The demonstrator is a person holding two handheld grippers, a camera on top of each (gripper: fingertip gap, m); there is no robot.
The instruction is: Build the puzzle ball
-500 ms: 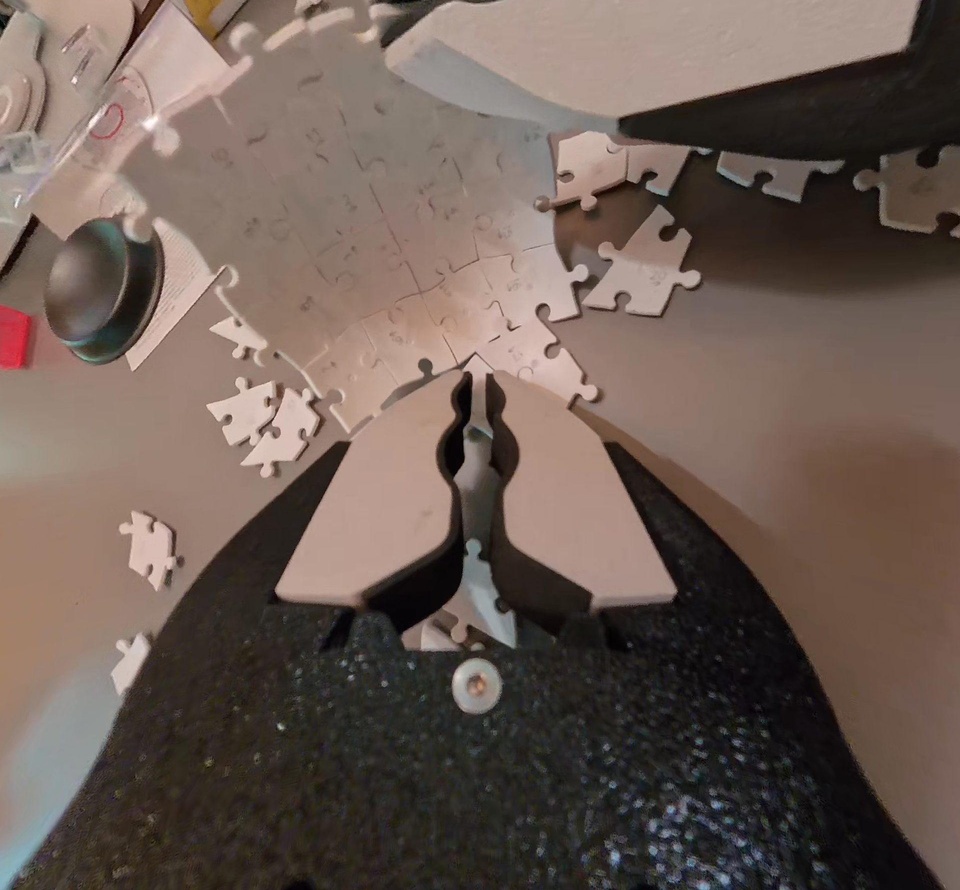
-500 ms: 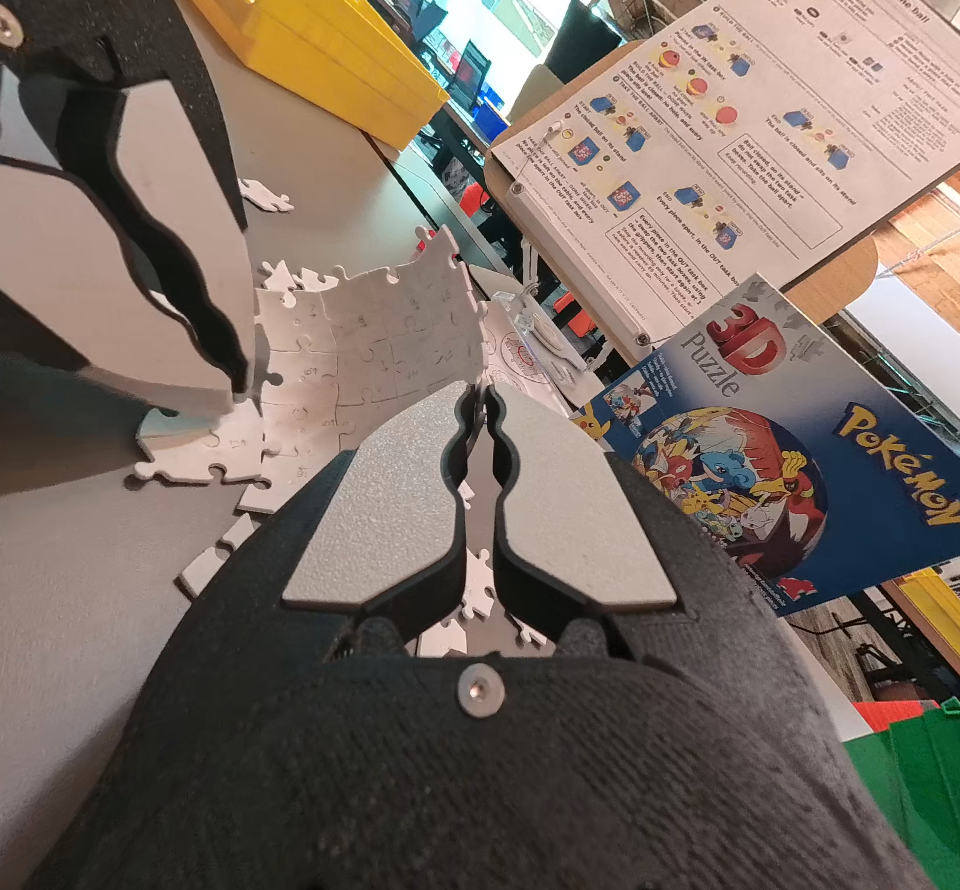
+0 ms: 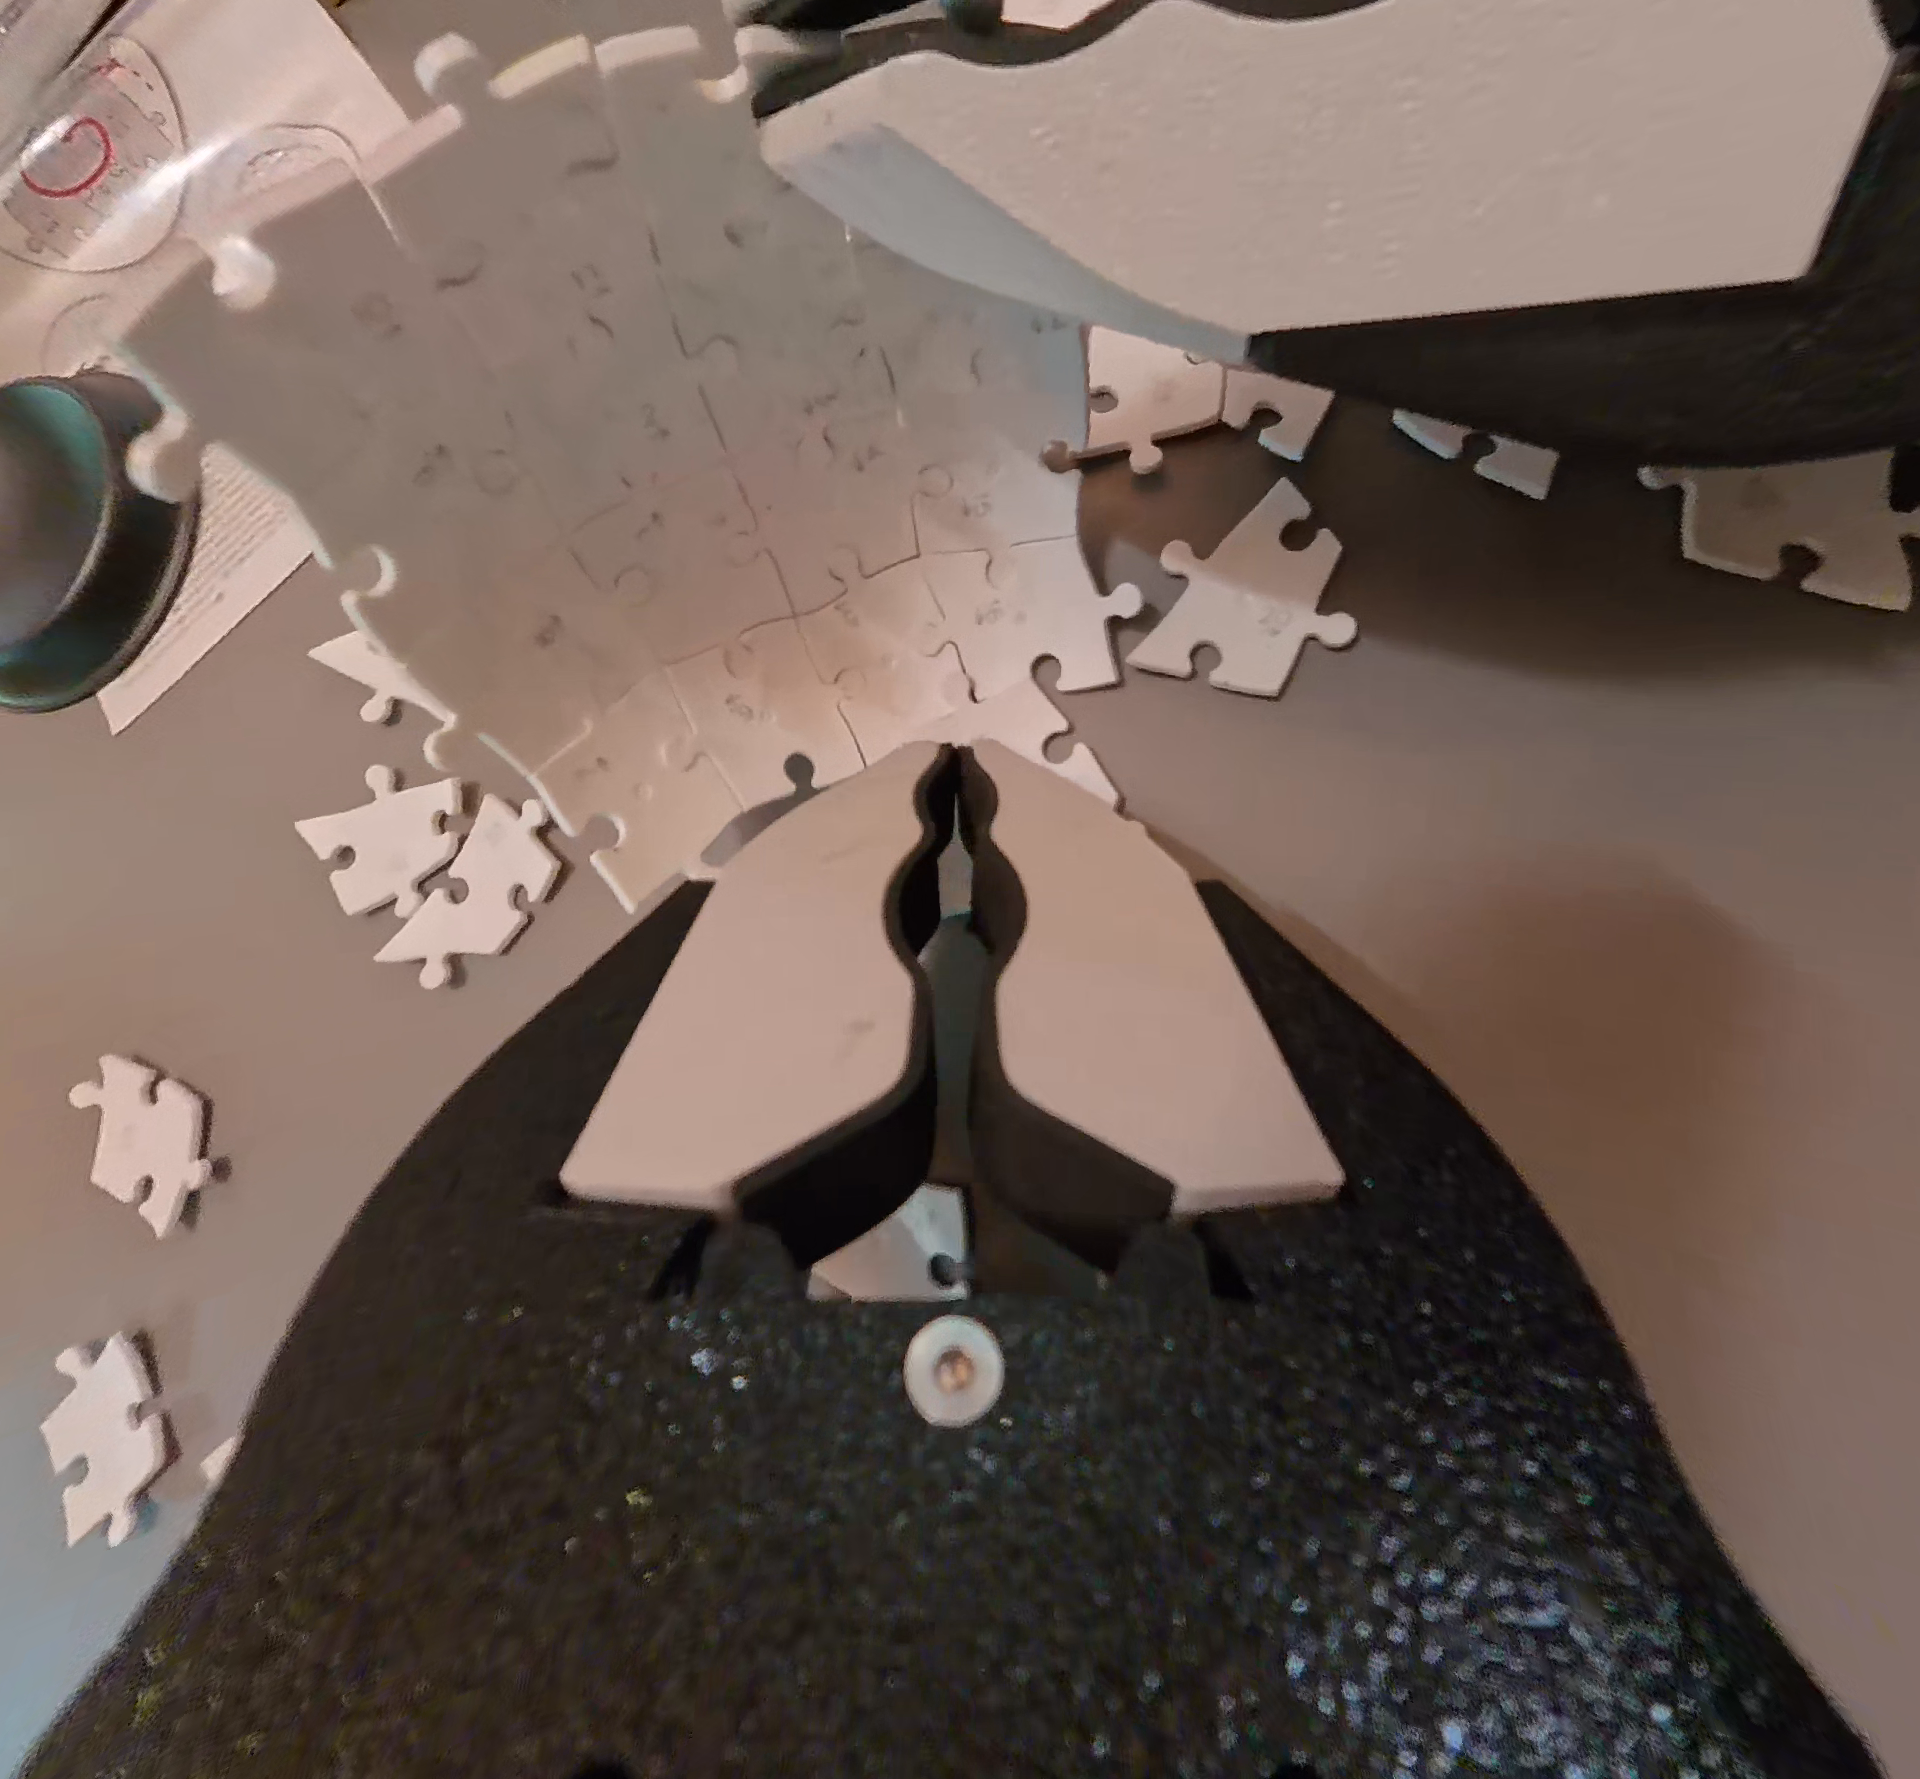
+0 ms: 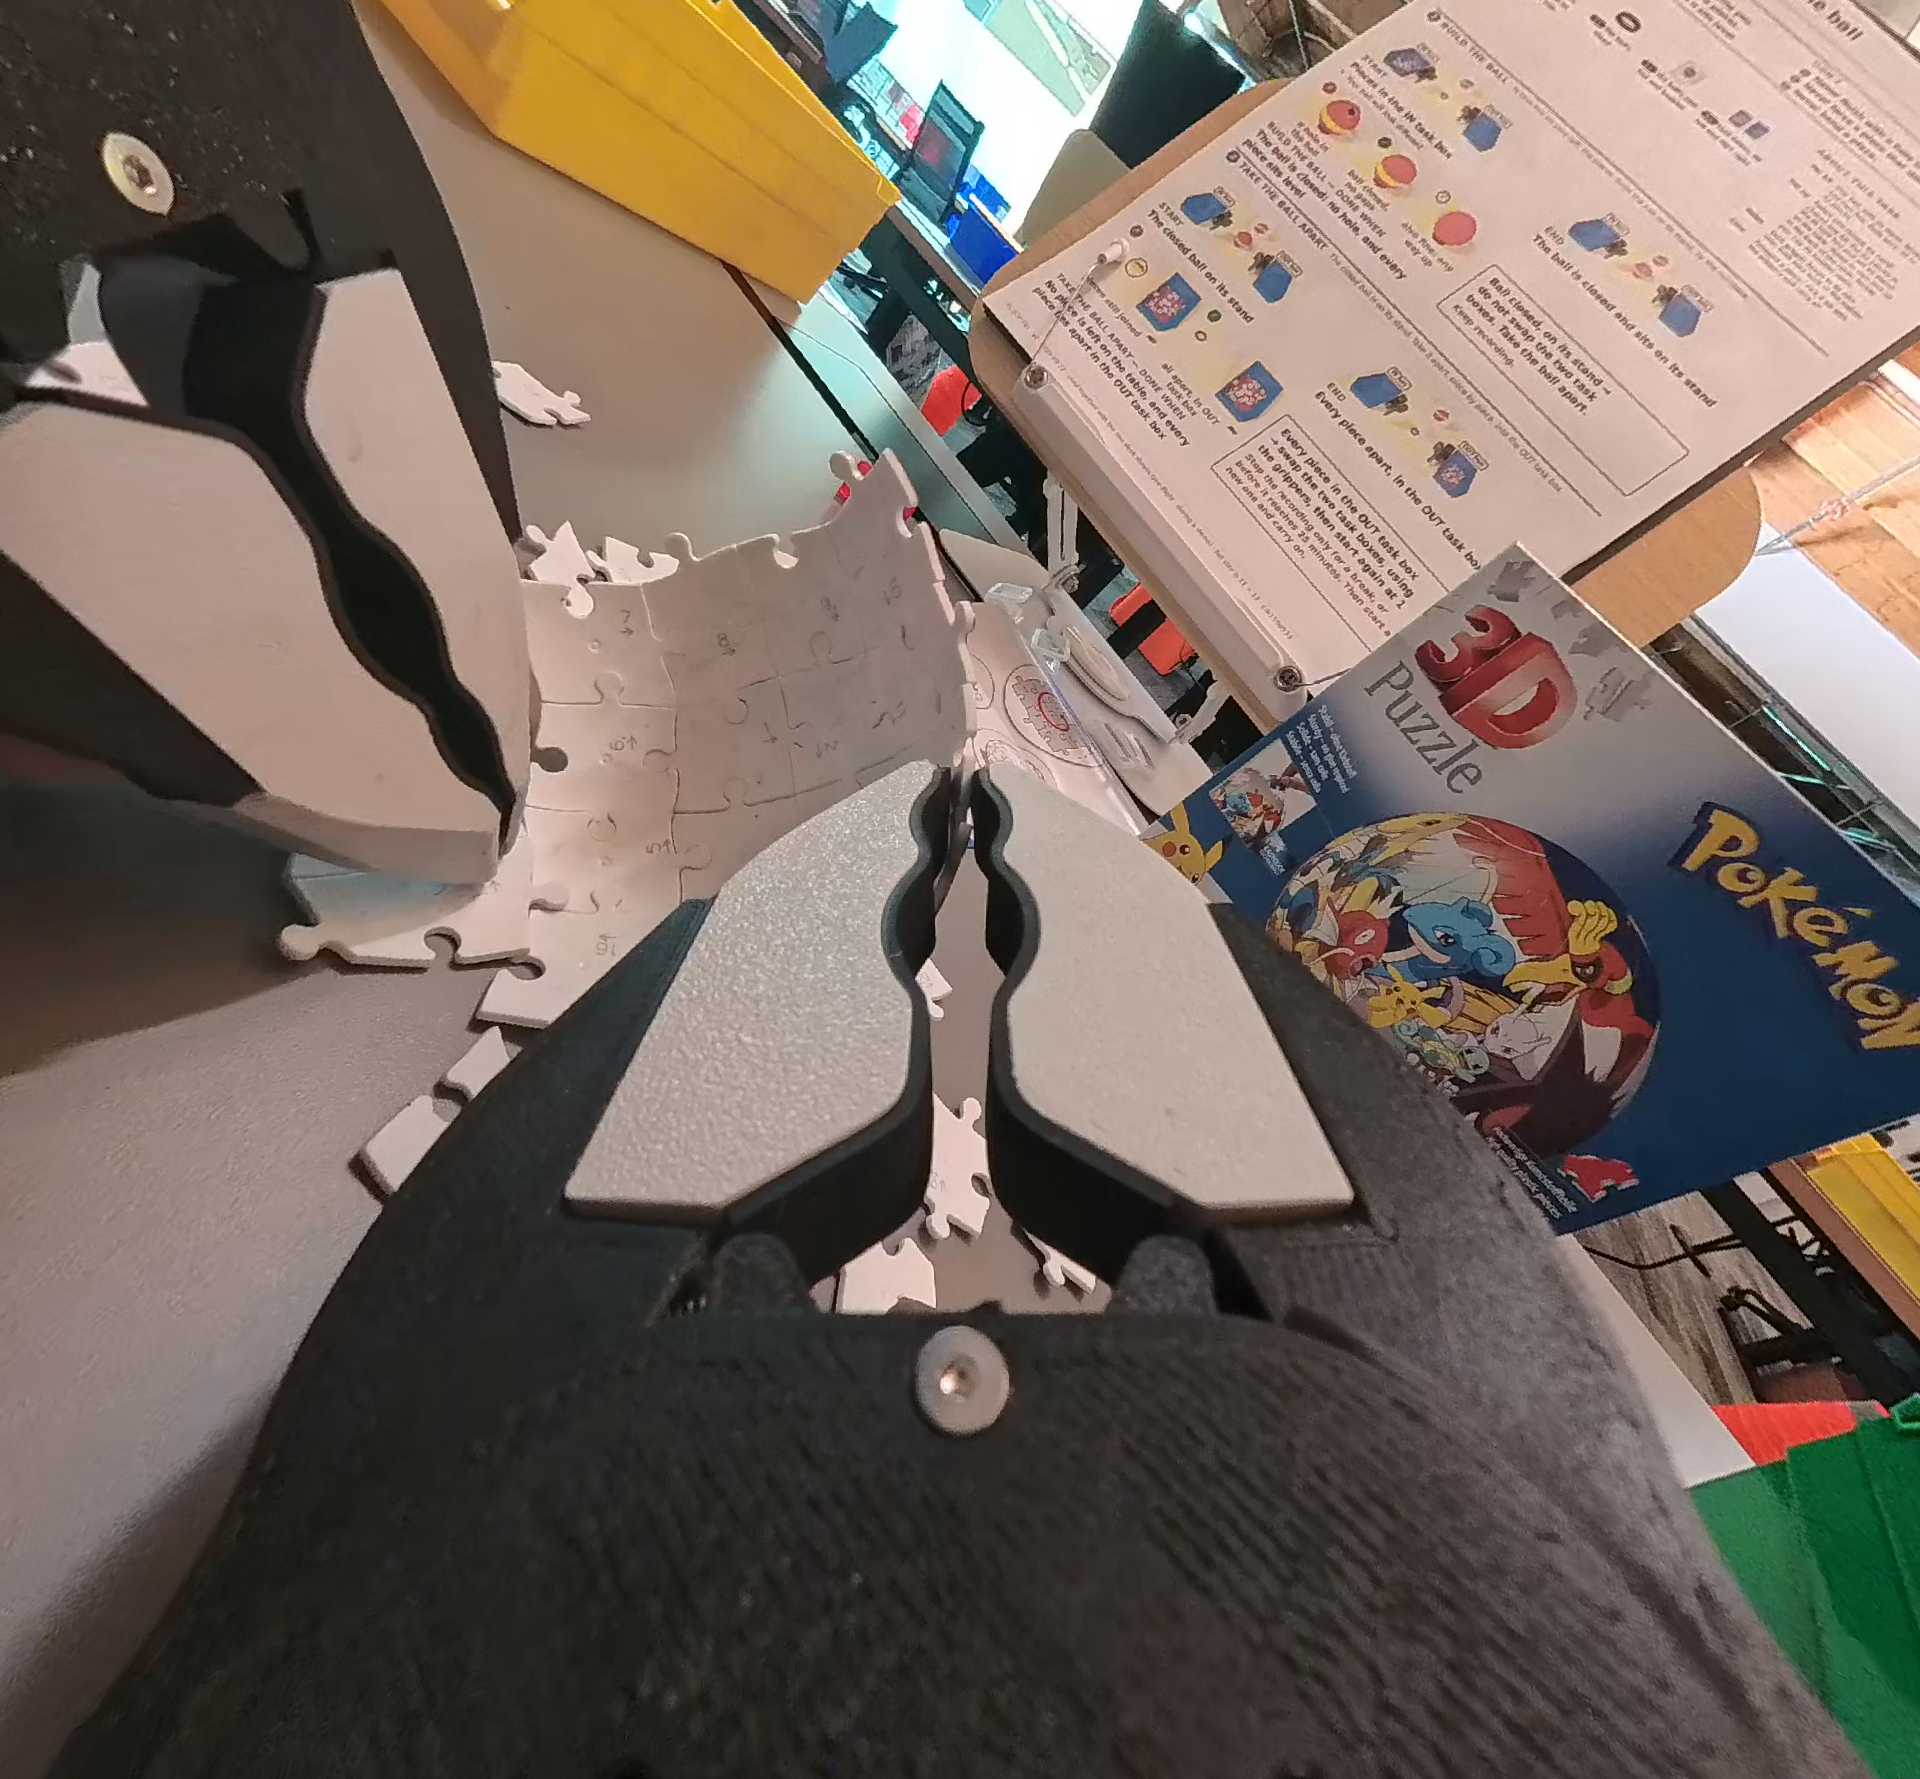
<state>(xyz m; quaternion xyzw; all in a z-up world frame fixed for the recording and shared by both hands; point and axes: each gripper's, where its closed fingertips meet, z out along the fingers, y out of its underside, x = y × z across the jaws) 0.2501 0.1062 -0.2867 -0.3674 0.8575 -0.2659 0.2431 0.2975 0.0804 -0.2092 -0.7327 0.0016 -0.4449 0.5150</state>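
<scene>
A curved white section of joined puzzle pieces [image 3: 675, 482] stands on the grey table [image 3: 1507, 950], blank side towards me. My left gripper [image 3: 956, 763] is shut at its lower edge, tips together with nothing between them. In the right wrist view it [image 4: 499, 820] touches the section's lower left. My right gripper [image 4: 961, 794] is shut on the side edge of the section [image 4: 748, 690]. It shows at the top of the left wrist view [image 3: 758, 56], pinching the rim. Loose white pieces [image 3: 1236, 597] lie around the section.
More loose pieces [image 3: 436, 867] lie left of my left gripper. A dark round ring [image 3: 62, 545] and clear plastic parts [image 3: 156, 171] are at far left. A blue puzzle box [image 4: 1558, 898], a printed board [image 4: 1455, 223], yellow bins [image 4: 623, 46] and a green bin [image 4: 1818, 1573] surround the table. Left tips to right tips: about 9 centimeters.
My left jaws have closed fully; half a second ago a narrow gap with white showing in it stood between them. My right gripper keeps its hold on the section's edge.
</scene>
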